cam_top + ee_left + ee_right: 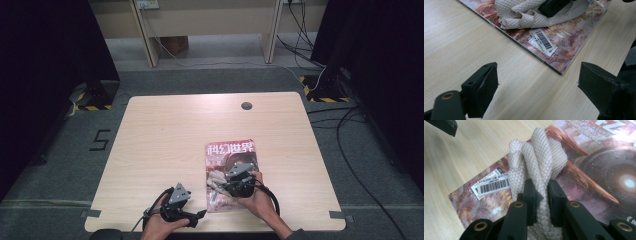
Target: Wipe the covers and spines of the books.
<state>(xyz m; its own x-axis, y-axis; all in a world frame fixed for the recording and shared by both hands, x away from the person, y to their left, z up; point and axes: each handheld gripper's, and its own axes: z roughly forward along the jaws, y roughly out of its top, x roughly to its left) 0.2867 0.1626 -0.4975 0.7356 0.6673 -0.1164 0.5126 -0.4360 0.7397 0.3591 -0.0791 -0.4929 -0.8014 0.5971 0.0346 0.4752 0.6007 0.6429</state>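
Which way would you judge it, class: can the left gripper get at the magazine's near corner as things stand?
Probably yes: the left gripper is open, with bare table between it and the magazine corner; the cloth lies farther up.

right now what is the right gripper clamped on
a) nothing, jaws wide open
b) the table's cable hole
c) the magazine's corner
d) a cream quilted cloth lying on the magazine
d: in the right gripper view, the right gripper has its jaws pinched shut on a bunched cream quilted cloth that rests on the magazine cover, while the left gripper stands open over the bare table.
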